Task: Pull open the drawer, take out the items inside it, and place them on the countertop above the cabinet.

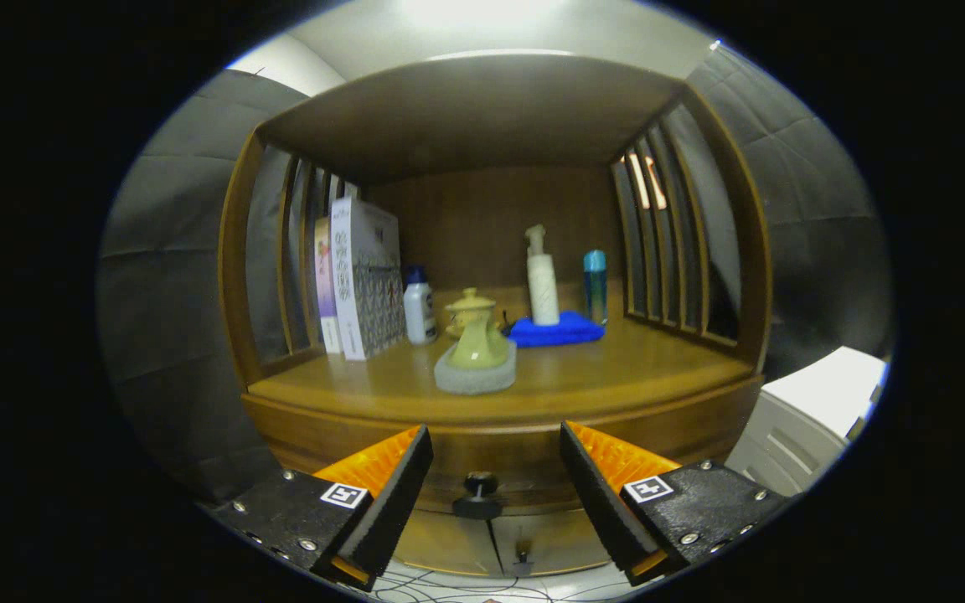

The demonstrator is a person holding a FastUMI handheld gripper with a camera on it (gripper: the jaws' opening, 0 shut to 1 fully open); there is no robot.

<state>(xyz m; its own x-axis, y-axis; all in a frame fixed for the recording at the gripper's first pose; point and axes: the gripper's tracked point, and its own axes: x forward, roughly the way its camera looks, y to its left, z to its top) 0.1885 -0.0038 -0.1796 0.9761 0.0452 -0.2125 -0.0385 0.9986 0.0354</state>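
Facing the shut drawer (482, 469), the gripper (495, 494) spreads wide around its knob (479, 494); several items already stand on the table (616, 368).

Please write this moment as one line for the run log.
hand-held gripper: open, fingers either side of drawer knob, not touching | drawer: looks shut | countertop: holds teapot, bottles, books, blue cloth

polished wood countertop (616, 377), soft blue cloth (558, 331), glossy ceramic teapot (476, 335), smooth plastic pump bottle (542, 280), dark drawer knob (479, 496)
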